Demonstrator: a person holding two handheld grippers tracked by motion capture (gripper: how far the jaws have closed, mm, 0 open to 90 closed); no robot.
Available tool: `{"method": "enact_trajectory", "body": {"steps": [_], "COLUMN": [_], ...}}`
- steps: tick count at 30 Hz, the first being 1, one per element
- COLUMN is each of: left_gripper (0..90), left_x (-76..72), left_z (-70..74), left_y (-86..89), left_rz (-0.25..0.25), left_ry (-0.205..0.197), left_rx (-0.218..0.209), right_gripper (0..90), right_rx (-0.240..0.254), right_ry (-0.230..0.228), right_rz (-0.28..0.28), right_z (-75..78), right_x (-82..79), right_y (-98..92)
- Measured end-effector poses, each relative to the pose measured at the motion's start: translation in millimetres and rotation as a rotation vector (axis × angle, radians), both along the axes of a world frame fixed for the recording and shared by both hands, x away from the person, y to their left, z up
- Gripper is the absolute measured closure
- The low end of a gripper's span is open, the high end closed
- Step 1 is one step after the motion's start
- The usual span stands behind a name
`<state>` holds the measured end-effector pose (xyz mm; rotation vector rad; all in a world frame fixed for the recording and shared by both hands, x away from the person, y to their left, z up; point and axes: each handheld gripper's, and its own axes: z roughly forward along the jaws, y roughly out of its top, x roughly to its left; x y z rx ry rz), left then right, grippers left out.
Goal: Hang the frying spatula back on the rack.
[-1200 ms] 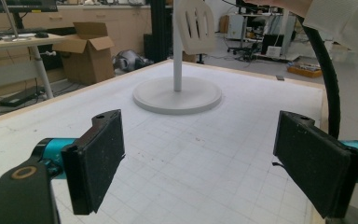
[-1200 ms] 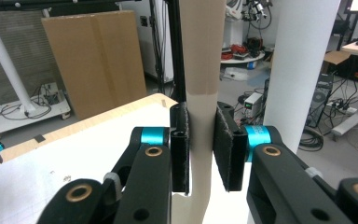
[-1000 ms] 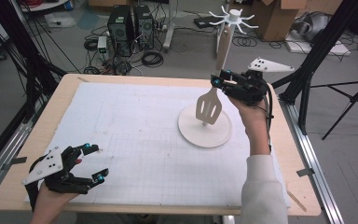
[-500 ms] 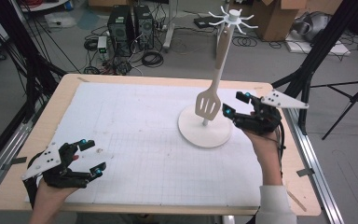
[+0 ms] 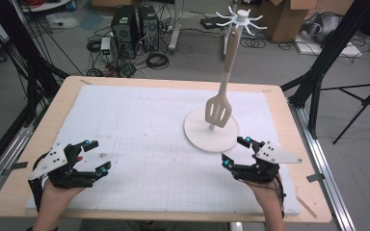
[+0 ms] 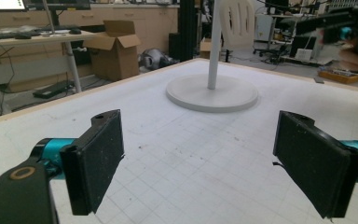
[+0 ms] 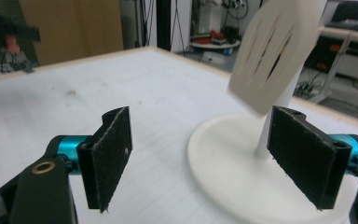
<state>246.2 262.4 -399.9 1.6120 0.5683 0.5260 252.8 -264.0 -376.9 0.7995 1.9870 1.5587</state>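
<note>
On the white gridded mat (image 5: 139, 130) covering the wooden table (image 5: 289, 120), a round white stand (image 5: 200, 137) sits right of centre, its post rising to a crown of hooks (image 5: 241, 17). 1 slotted spatula (image 5: 218, 109) hangs from that crown by its long handle, blade down and just above the stand's base, with no jaw touching it. Near the front right edge, the right gripper (image 5: 236, 151) is held low over the mat just beside the base; its jaws have just been opening and now stand wide with nothing between them. The right gripper view confirms this: 2 black pads (image 7: 109, 154) well apart, the spatula (image 7: 272, 51) blurred and hanging free beyond them, the stand's base (image 7: 223, 163) directly ahead. At the front left corner, the left gripper (image 5: 99, 156) rests low over the mat, well apart from the stand. Its jaws are likewise spread wide and empty, as the left gripper view shows, with bare mat (image 6: 191, 154) between the 2 pads (image 6: 98, 158) and the stand (image 6: 212, 91) farther off.
</note>
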Motion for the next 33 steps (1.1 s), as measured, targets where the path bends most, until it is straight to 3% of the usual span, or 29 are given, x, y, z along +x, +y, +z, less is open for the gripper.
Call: {"method": "enact_trajectory", "body": {"steps": [1,2,5,6,7,8,33], "left_gripper": [16.5,16.6,16.6,16.6,16.6,16.6,17.2], "left_x": [0.0,0.1,0.5,1.0,1.0,1.5,2.7], "left_z": [0.0,-0.2,-1.1,-2.2,-2.2,-3.7,-7.5], "left_y": [0.0,0.7,1.9,2.9,2.9,4.1,7.5], "left_rz": [0.0,-0.003,0.008,0.021,0.021,0.03,0.061], "left_ry": [0.0,-0.002,-0.005,-0.005,-0.005,-0.003,0.014], "left_rx": [0.0,0.002,0.005,0.009,0.009,0.007,0.029], "right_gripper": [21.0,21.0,20.8,20.5,20.5,19.9,18.6], "right_rx": [0.0,0.018,0.013,0.011,0.011,-0.015,0.003], "right_ry": [0.0,0.006,0.014,0.046,0.046,0.068,0.09], "right_rz": [0.0,0.005,0.003,-0.006,-0.006,-0.022,-0.066], "right_z": [0.0,-14.1,-24.5,-34.7,-34.7,-40.3,-48.7], "right_x": [0.0,-5.4,-7.2,-6.9,-6.9,-5.7,-6.0], "right_y": [0.0,-0.3,-1.5,-4.0,-4.0,-6.5,-21.7]}}
